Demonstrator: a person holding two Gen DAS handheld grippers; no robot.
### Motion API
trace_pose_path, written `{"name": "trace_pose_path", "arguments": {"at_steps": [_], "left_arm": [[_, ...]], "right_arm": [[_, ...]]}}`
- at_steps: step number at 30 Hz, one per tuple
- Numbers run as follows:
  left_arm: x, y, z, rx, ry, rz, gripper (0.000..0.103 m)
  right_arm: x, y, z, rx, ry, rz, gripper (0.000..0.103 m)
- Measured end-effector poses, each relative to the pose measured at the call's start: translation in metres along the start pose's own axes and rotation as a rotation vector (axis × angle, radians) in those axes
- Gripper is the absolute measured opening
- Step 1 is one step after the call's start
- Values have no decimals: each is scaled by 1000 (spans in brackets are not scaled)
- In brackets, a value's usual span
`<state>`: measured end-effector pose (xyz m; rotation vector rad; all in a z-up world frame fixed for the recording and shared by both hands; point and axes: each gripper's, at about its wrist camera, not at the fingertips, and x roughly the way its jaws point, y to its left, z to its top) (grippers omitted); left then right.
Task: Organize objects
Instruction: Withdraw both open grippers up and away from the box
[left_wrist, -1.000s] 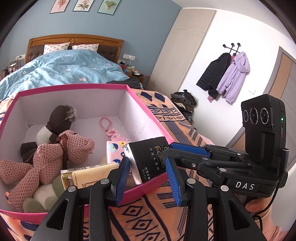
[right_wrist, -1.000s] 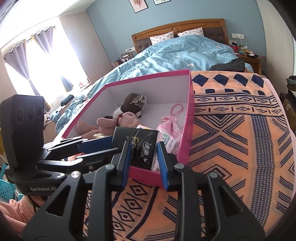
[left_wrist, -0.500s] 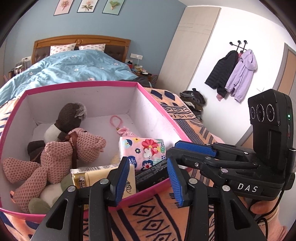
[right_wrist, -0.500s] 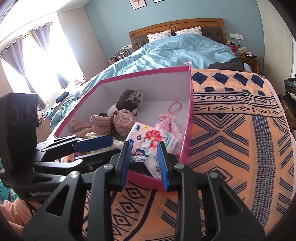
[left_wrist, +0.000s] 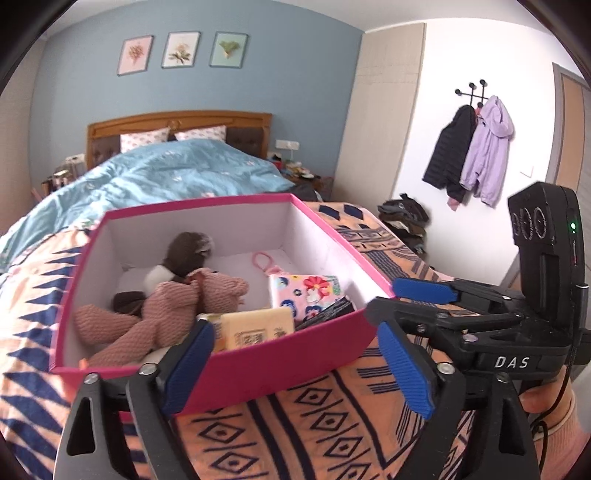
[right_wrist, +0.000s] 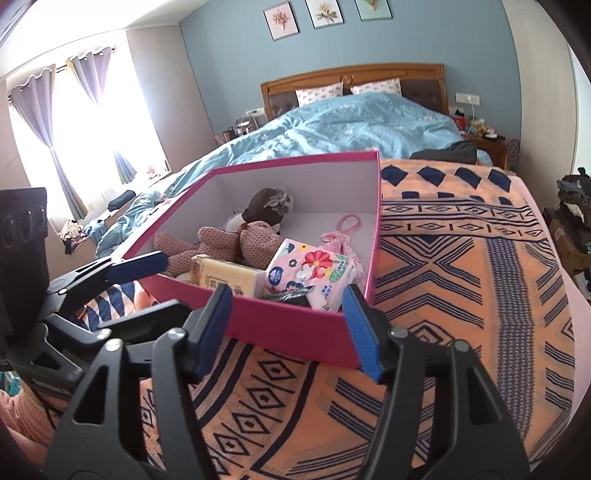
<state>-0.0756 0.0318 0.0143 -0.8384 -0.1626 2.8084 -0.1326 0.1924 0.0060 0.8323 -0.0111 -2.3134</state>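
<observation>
I see a pink box (left_wrist: 280, 360) in the middle of both views. It sits on an orange blanket (right_wrist: 461, 295) with blue shapes. My left gripper (left_wrist: 295, 365) is at the bottom of the left view. Its blue fingers (left_wrist: 186, 373) have just been opening and now stand wide apart with nothing in them. My right gripper (right_wrist: 286, 330) is at the bottom of the right view. Its jaws have just been opening too, and they hold nothing.

Inside the box lie a pink knitted toy (left_wrist: 173, 310), a brown toy (left_wrist: 188, 253), a yellow pack (left_wrist: 256, 328), a flowery tissue pack (right_wrist: 310, 269) and a black packet (left_wrist: 325, 314). The black packet rests low against the near wall, under the tissue pack. A blue bed (right_wrist: 351, 125) is at the top.
</observation>
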Motion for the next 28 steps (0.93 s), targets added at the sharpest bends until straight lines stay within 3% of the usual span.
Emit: {"name": "trace_pose_path", "arguments": {"at_steps": [1, 5, 10, 14, 19, 28], "left_arm": [[-6, 1, -3, 3, -13, 10, 103], [-24, 6, -17, 12, -43, 82, 103], [-32, 14, -41, -22, -13, 137, 103], [-34, 17, -54, -20, 4, 193, 103], [-36, 20, -69, -57, 23, 224, 103], [-39, 24, -86, -81, 36, 261, 103]], "right_arm": [[-4, 2, -3, -6, -9, -2, 68], [-15, 12, -15, -23, -35, -19, 85], [-16, 26, -38, -42, -35, -33, 87], [-11, 34, -59, -48, -26, -55, 99], [-6, 41, -80, -52, 0, -69, 99], [-6, 51, -89, -62, -2, -65, 99]]}}
